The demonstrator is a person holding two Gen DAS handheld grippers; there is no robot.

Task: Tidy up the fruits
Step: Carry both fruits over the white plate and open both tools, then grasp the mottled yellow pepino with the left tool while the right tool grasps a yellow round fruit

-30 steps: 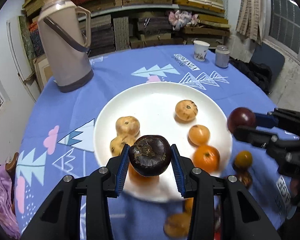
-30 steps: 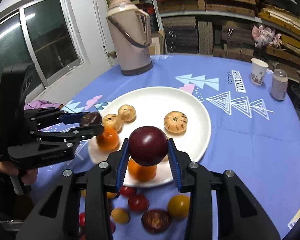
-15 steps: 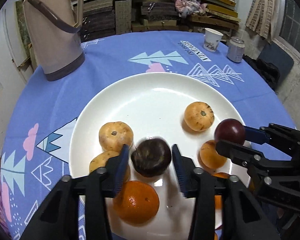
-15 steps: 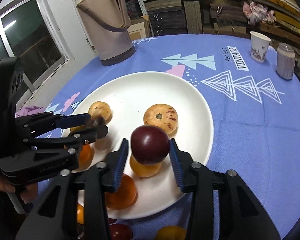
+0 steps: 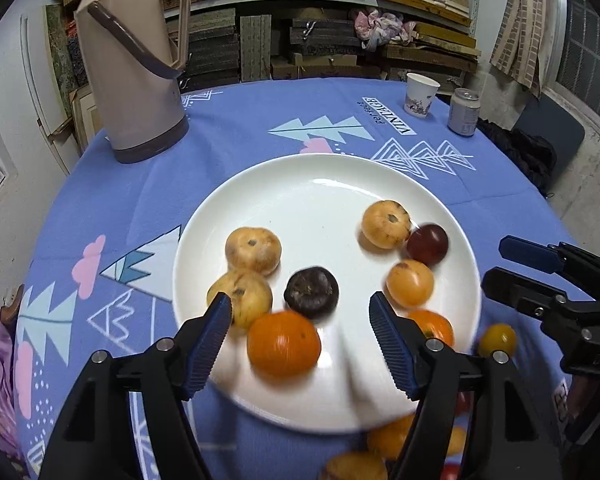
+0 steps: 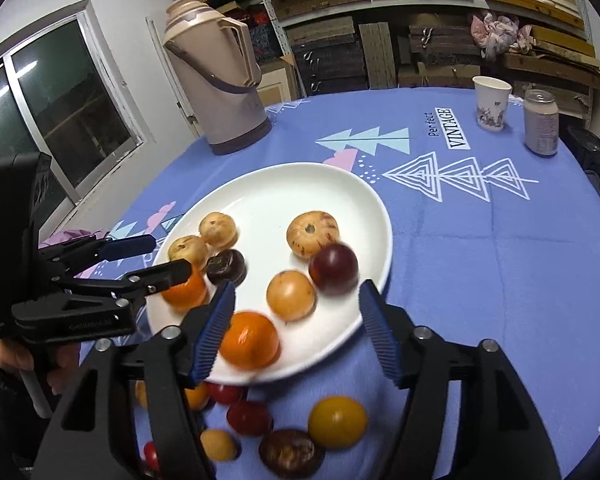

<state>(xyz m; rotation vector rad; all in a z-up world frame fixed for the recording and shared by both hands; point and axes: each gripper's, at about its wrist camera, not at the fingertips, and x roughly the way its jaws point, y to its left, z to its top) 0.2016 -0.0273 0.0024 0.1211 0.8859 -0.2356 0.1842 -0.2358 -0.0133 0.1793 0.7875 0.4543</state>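
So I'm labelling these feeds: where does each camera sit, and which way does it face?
Left wrist: on the left tool, looking down across the round white plate; its own open fingers show, with the right tool entering at the right.
Right wrist: on the right tool, facing the same plate from its near right rim; the left tool shows.
Shared: plate, dark brown fruit, beige thermos jug.

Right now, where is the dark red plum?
In the right wrist view the dark red plum lies on the white plate, near its right rim, between the speckled tan fruit behind it and the pale orange fruit in front.
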